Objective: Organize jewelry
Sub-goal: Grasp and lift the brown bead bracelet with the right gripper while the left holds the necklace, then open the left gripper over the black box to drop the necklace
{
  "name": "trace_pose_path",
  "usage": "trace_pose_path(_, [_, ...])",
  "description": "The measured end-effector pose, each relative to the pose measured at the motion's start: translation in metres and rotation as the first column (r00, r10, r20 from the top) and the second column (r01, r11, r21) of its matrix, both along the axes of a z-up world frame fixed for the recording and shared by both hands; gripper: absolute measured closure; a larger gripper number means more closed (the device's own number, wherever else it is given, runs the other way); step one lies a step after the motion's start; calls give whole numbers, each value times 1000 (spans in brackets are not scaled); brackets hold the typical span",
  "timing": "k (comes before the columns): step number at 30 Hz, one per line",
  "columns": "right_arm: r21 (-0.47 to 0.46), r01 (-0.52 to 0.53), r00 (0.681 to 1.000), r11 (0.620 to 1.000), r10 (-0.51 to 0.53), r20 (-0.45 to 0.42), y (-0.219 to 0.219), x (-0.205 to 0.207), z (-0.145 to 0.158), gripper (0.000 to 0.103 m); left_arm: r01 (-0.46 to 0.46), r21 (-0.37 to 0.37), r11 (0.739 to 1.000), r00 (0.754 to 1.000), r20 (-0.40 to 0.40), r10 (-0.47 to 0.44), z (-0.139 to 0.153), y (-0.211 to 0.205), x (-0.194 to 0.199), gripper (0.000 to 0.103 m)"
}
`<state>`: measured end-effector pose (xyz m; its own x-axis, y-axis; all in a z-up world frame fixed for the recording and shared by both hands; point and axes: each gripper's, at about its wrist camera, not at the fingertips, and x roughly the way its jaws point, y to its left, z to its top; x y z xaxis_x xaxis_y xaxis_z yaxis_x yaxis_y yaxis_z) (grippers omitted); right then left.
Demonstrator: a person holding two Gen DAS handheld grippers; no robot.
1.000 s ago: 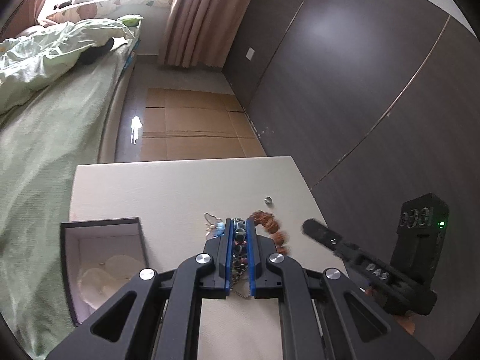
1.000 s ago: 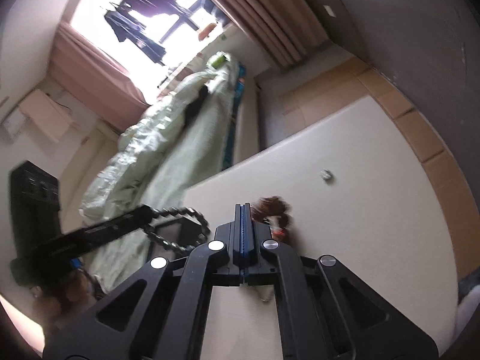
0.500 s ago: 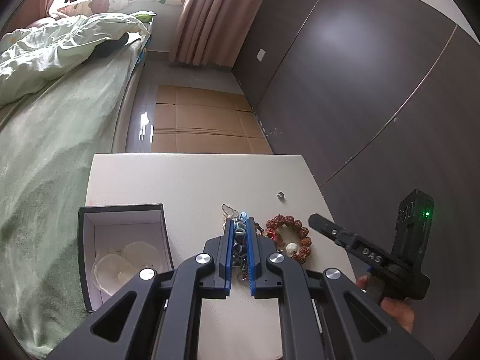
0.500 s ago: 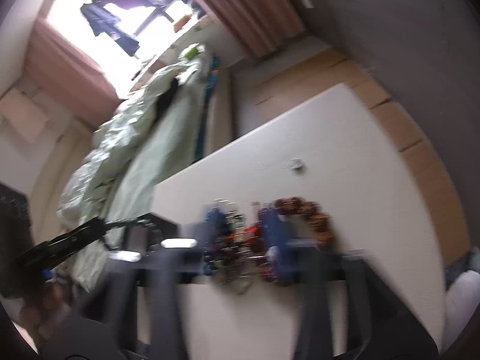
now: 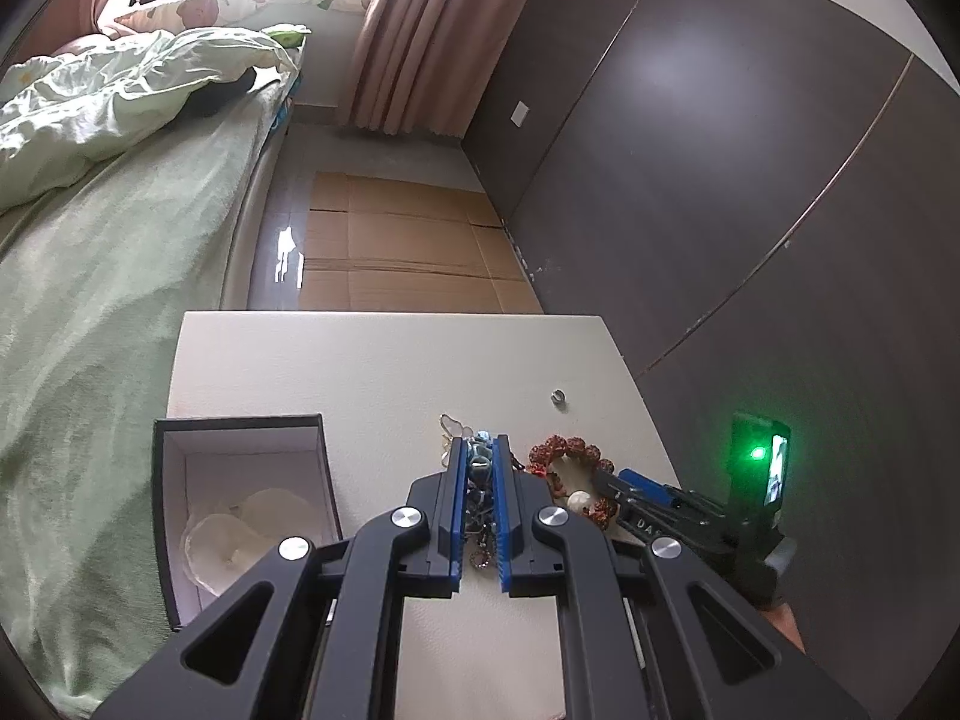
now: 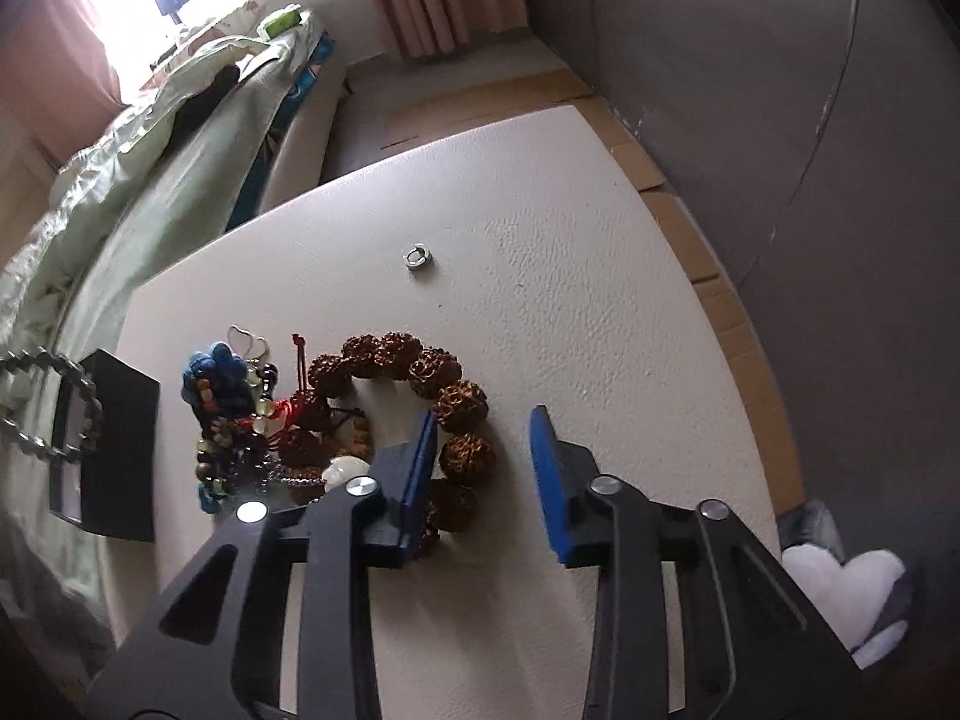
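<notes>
My left gripper (image 5: 480, 450) is shut on a dark bead bracelet (image 5: 479, 480) and holds it above the white table (image 5: 372, 372); the bracelet also shows at the left edge of the right wrist view (image 6: 54, 402). An open black jewelry box (image 5: 240, 504) sits to its left, with pale shells inside. My right gripper (image 6: 483, 417) is open, low over the right side of a brown seed-bead bracelet (image 6: 414, 396). A tangle of blue and mixed beads (image 6: 228, 396) lies left of it. A small silver ring (image 6: 418, 256) lies farther back.
A bed with green bedding (image 5: 90, 240) runs along the table's left side. Dark wardrobe doors (image 5: 720, 180) stand on the right. Cardboard (image 5: 396, 252) covers the floor beyond the table. A white heart-shaped object (image 6: 840, 588) lies off the table's right edge.
My right gripper has opened and dropped toward the brown bracelet. My left gripper has lifted and pulled back slightly, still holding the dark bracelet.
</notes>
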<state>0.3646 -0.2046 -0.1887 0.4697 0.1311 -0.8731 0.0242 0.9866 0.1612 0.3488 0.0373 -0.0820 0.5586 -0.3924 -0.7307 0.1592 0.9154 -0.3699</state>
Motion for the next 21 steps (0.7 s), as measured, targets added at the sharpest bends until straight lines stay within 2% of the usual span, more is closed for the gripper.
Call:
trace_pose_path(1, [-23, -7, 1000, 1000, 7, 5, 3, -1, -1, 84, -2, 1, 1000, 1000, 3, 2, 2, 1, -1, 97])
trace_pose_path(5, [-3, -35, 999, 999, 35, -4, 7, -4, -4, 84, -12, 10, 1000, 1000, 14, 12, 8, 8, -7, 97])
trace_pose_path(6, [44, -38, 999, 998, 38, -1, 5, -6, -2, 85, -17, 12, 1000, 1000, 15, 17, 9, 11, -9, 97])
trace_pose_path(12, [213, -45, 991, 976, 17, 132, -5, -15, 33, 85, -65, 24, 998, 998, 18, 64, 12, 33, -17, 97])
trace_pose_path(21, [289, -126, 959, 949, 42, 281, 11, -28, 77, 85, -130, 38, 991, 991, -13, 130, 2, 67, -23, 97])
